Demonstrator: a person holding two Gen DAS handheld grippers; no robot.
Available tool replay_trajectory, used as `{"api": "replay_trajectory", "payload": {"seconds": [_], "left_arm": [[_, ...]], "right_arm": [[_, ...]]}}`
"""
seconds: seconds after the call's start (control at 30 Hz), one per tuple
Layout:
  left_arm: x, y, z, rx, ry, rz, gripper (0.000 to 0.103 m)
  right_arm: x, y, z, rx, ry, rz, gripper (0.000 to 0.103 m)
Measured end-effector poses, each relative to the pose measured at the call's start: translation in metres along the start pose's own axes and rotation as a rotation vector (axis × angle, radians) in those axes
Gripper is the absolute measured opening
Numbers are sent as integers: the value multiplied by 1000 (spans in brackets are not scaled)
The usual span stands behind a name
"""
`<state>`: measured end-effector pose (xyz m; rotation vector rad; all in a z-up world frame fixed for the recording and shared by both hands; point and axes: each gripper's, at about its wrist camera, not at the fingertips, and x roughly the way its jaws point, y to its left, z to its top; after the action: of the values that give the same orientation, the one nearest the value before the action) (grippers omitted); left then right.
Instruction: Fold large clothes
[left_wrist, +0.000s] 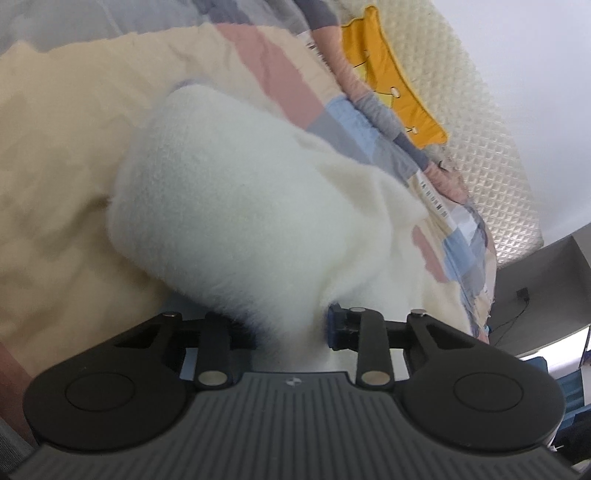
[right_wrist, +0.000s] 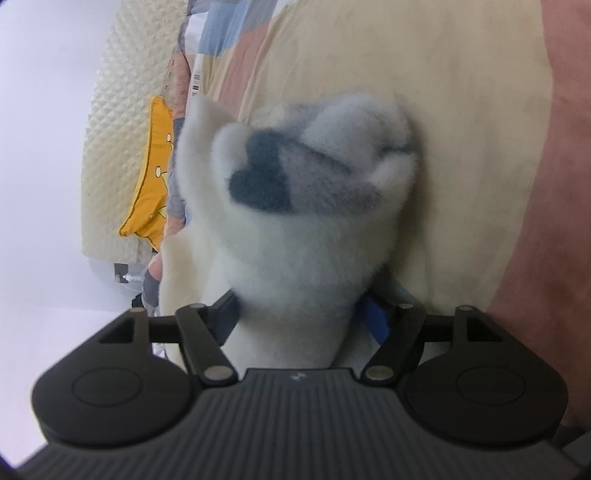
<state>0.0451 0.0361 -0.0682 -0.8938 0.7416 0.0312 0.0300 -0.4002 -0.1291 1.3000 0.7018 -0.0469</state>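
A fluffy white fleece garment (left_wrist: 229, 206) lies bunched on a cream bed cover (left_wrist: 55, 166). In the left wrist view its near end runs down between the jaws of my left gripper (left_wrist: 291, 325). The blue pad (left_wrist: 334, 325) on the right presses against the fleece, and the other finger is buried in the pile. In the right wrist view a thick roll of the same garment (right_wrist: 295, 251), with dark grey and blue-grey patches (right_wrist: 266, 184) at its far end, fills the gap of my right gripper (right_wrist: 299, 317). Both of its fingers touch the fleece.
A patchwork quilt (left_wrist: 280, 77) in pink, blue and grey borders the cream cover. Beyond it lie a yellow pillow (left_wrist: 391, 85) and a cream quilted panel (left_wrist: 461, 92). Grey furniture (left_wrist: 546, 288) stands at the right edge. A pink stretch of cover (right_wrist: 554, 184) runs beside the right gripper.
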Motion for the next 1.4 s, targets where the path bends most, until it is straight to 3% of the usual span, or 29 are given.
{"api": "replay_trajectory", "payload": {"seconds": [0.1, 0.2, 0.5, 0.83, 0.97, 1.2, 1.4], "left_arm": [[-2, -4, 2, 12, -6, -10, 35], [-1, -7, 5, 14, -4, -14, 34], [2, -28, 19, 52, -25, -43, 33], [6, -31, 26, 68, -22, -65, 33], [11, -15, 26, 33, -4, -58, 33], [13, -7, 21, 44, 3, -58, 34], [15, 5, 14, 19, 17, -48, 37]], "right_arm": [[0, 7, 3, -49, -30, -13, 66], [0, 0, 5, 5, -38, -12, 61], [-17, -6, 12, 98, -115, -9, 61], [-41, -6, 11, 98, -226, -27, 61], [-48, -5, 13, 68, -275, -45, 56], [-44, -3, 13, 16, -266, -75, 56], [-44, 14, 6, -114, -253, -129, 57]]}}
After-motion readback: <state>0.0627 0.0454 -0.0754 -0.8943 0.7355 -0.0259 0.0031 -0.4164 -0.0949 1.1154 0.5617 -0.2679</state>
